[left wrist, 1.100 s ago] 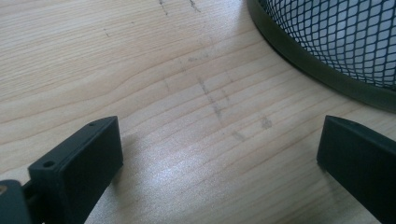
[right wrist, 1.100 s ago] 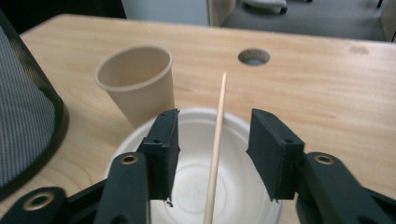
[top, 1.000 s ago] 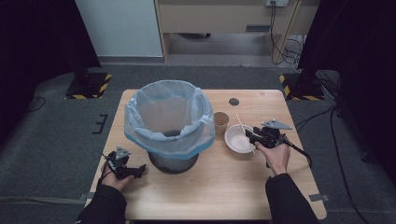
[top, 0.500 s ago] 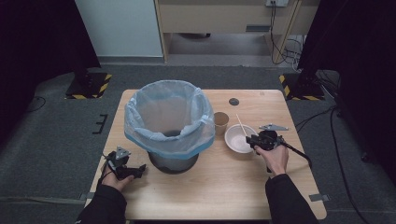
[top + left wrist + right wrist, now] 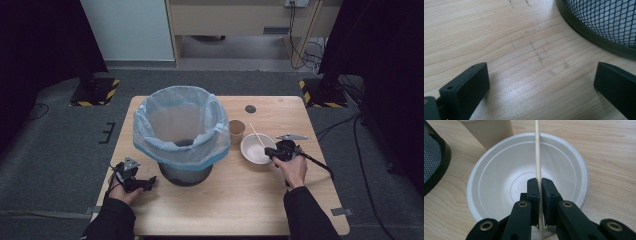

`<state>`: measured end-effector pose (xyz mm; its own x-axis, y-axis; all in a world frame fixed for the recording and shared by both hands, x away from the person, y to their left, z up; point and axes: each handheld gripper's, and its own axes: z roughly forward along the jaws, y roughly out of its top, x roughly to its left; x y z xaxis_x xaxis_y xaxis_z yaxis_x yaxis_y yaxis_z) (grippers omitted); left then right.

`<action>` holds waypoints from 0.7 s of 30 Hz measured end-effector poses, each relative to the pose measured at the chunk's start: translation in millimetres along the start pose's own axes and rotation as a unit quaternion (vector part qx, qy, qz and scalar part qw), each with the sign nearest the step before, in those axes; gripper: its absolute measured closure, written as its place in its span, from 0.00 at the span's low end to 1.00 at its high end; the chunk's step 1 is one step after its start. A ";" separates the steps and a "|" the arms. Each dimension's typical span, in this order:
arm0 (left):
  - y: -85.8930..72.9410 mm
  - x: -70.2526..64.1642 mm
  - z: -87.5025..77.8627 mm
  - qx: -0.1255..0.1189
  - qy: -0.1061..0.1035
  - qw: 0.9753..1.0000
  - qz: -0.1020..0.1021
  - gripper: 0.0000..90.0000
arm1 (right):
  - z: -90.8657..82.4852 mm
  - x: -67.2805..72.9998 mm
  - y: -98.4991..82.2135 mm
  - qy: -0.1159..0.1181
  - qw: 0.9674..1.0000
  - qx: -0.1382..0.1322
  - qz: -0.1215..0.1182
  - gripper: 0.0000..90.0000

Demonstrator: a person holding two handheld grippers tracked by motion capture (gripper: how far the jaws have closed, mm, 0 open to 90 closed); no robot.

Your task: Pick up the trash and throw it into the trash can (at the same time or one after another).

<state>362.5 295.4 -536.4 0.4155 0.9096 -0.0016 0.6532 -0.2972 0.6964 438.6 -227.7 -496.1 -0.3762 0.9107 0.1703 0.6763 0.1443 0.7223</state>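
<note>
Where your right hand-held gripper (image 5: pixel 539 187) reaches over the near rim of the shallow white paper bowl (image 5: pixel 499 182), its jaws have just been closing and now pinch a thin pale wooden stick (image 5: pixel 538 152) between the pads. Stick runs from the jaws across the bowl and out past the far rim, resting on it. In the high view the same stick (image 5: pixel 257 135) slants up and away from your right hand-held gripper (image 5: pixel 278 151), with the bowl (image 5: pixel 254 150) just beside it toward the bin.

Small brown paper cup (image 5: pixel 236 131) stands upright, just beside the bowl's far edge; whether they touch is hard to say from above.

Black wire-mesh waste bin lined with a pale blue plastic bag (image 5: pixel 180 131) sits mid-table on the light wooden table (image 5: pixel 240 195).

Your left hand-held gripper (image 5: pixel 146 182) lies low by the bin's base, jaws spread wide, nothing between them: bare wood grain and the bin's dark bottom ring (image 5: pixel 594 41) ahead of it. Left hand-held gripper (image 5: pixel 541 82) stays clear of the mesh.

Small dark round disc (image 5: pixel 250 108) is near the table's far edge, well apart from the bowl.
</note>
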 end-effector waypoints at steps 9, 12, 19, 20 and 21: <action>0.0 0.0 0.1 0.000 0.000 1.000 0.000 0.00 | -12.5 0.7 9.5 0.011 0.999 -0.040 0.008 0.95; 0.0 0.0 0.0 0.000 0.000 1.000 0.000 0.00 | -19.9 0.8 14.6 0.016 0.998 -0.064 0.012 0.95; 0.0 0.0 0.1 0.000 0.000 1.000 0.000 0.00 | -38.9 1.6 26.5 0.032 0.992 -0.119 0.021 0.95; 0.0 0.0 0.0 0.000 0.000 1.000 0.000 0.00 | -41.4 1.9 28.2 0.034 0.991 -0.126 0.021 0.95; 0.0 0.0 0.1 0.000 0.000 1.000 0.000 0.00 | -44.1 2.3 29.8 0.036 0.990 -0.133 0.022 0.95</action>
<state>362.5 295.3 -536.5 0.4154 0.9096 -0.0021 0.6529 -0.2965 0.6970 430.0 -238.4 -444.7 -0.4014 0.8823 0.2459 0.5065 -0.0099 0.8622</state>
